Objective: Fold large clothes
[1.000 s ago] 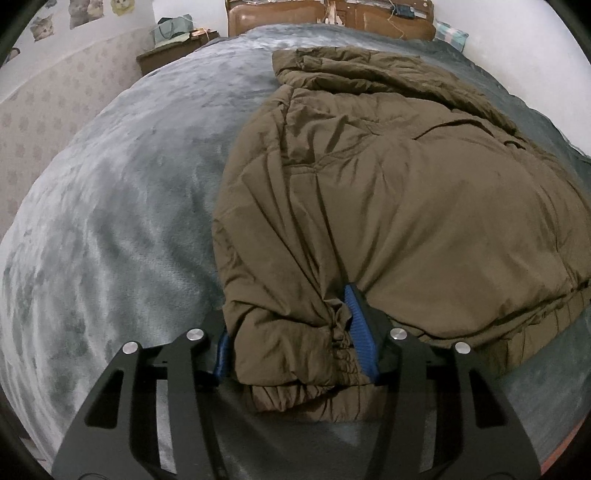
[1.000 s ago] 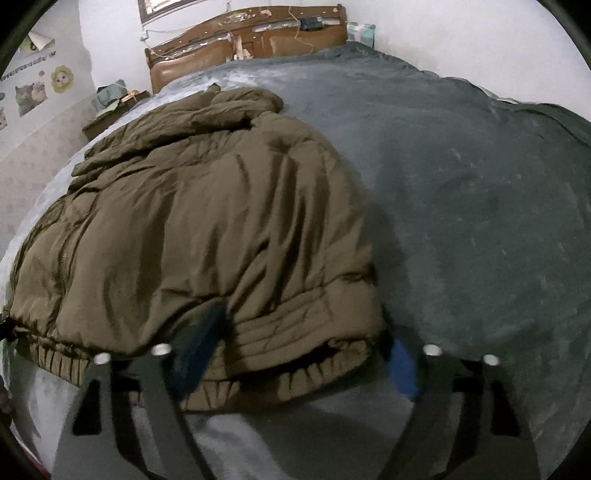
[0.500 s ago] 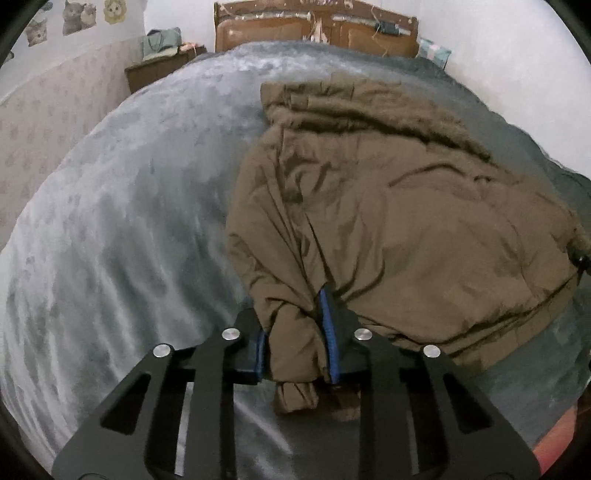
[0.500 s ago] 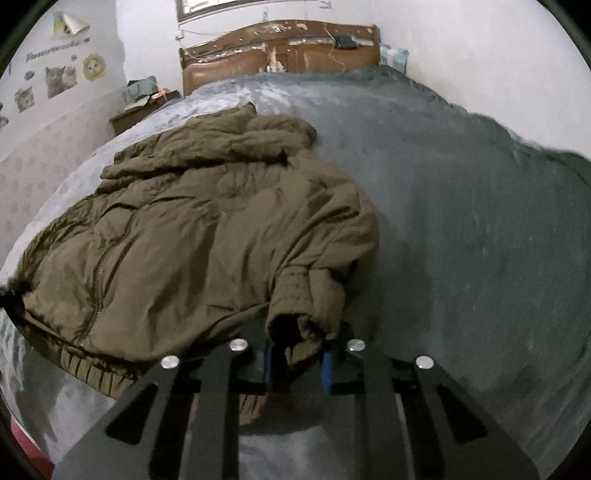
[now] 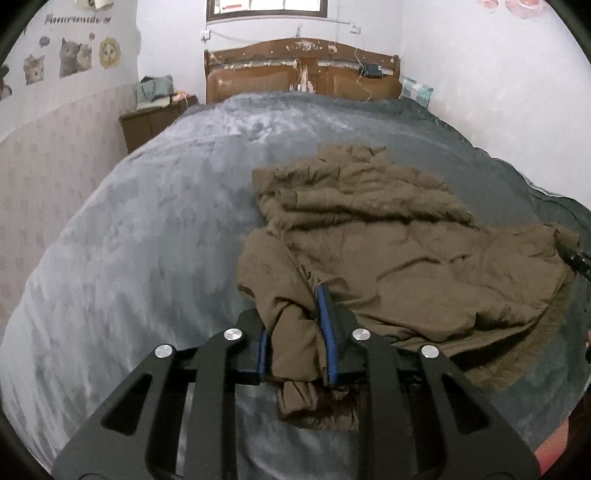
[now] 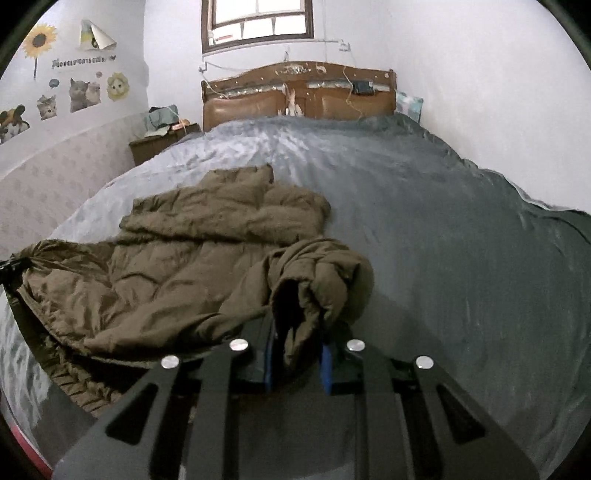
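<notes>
Both claws are clamped on the near hem of an olive-brown padded jacket (image 5: 388, 258) that lies on a bed (image 5: 147, 240) covered with a grey blanket. The left claw (image 5: 295, 347) pinches a bunched fold at the jacket's left hem corner between its blue pads; a cuff-like end hangs just below the claw. The right claw (image 6: 297, 354) grips the right hem corner in the same way, with gathered fabric heaped just ahead of it.

Compared with one second ago, both claws were spread wide around the flat hem and have since closed on it. The two corners have been lifted off the blanket, the jacket appears smaller and farther ahead of each claw, and the headboard (image 5: 303, 70), window (image 6: 258, 22) and wall stickers (image 6: 85, 92) have come into view.

In the left view the jacket's right side is cut off at the frame edge, where only a dark tip of the other claw shows. The blue pads of the right claw are largely hidden by fabric. The far part of the jacket is crumpled, so collar and sleeves cannot be told apart.
</notes>
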{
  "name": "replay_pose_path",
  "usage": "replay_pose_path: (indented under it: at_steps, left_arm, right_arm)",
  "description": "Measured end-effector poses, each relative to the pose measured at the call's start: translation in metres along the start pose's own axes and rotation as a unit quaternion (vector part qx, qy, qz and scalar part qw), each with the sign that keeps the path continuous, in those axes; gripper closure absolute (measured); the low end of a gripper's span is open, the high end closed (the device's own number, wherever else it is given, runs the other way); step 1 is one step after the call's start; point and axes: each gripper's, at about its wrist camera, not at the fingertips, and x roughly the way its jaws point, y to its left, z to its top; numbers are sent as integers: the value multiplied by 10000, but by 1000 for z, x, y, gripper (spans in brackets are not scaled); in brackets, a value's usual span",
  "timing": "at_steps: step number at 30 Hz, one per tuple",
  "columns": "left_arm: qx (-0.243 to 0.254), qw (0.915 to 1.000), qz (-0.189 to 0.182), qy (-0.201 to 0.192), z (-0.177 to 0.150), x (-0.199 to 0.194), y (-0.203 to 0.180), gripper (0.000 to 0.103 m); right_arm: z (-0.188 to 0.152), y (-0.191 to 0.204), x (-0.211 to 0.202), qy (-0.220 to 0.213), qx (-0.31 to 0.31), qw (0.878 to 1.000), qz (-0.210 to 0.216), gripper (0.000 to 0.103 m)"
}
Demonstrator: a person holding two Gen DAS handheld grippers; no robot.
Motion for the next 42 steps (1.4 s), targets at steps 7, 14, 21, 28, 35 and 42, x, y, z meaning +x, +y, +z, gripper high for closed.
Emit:
replay_pose_path:
  at_steps: [7, 14, 21, 28, 35, 42]
  left_arm:
    - [3, 9999, 127, -6, 30, 18, -7, 81]
    - [33, 9997, 161, -166, 75, 51, -18, 81]
    - [-103, 9996, 119, -230, 115, 94, -20, 81]
    - [-84, 9992, 165, -354, 171, 143, -8, 81]
    - [-246, 9984, 264, -438, 238, 205, 10, 80]
    - [64, 9978, 621, 212, 237, 291, 10, 79]
  right_arm:
    - [28, 10, 26, -100, -117, 9999, 13, 85]
    - [61, 15, 53, -243, -94, 9997, 16, 85]
    - [100, 13, 97, -332, -58, 9994, -78, 85]
    - [154, 1, 149, -464, 33, 9986, -240, 85]
    - [222, -25, 231, -361, 476, 9976, -350, 85]
    - [221, -20, 329, 472, 90, 9975, -517, 85]
